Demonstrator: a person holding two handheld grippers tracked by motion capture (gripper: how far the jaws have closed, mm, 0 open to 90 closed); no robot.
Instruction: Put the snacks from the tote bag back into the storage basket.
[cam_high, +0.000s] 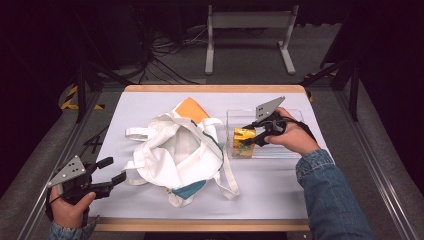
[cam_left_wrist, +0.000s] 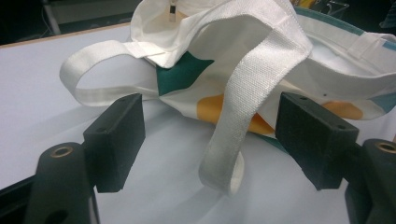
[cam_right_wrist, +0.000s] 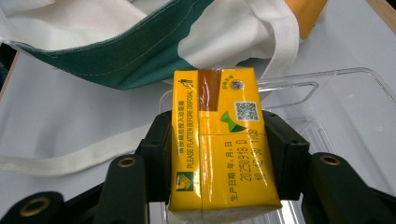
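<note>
One yellow carton (cam_right_wrist: 224, 140) sits clamped in the right tool (cam_high: 248, 136), over one clear tray (cam_high: 290, 150). The left tool (cam_high: 112, 171) gapes empty near one cloth bag (cam_high: 175, 150), perhaps with three straps, on the surface (cam_high: 270, 190).

The left gripper (cam_left_wrist: 212, 144) looks along its two black jaws, which stand wide apart with nothing pressed between them. The white tote bag (cam_left_wrist: 224, 42) lies ahead at twelve o'clock on the white table top (cam_left_wrist: 42, 93), printed with a dark green patch and orange patches. One webbing handle (cam_left_wrist: 252, 93) hangs down from the bag, its looped end resting on the table between the jaws without touching either. A second handle (cam_left_wrist: 98, 70) loops out toward ten o'clock.
</note>
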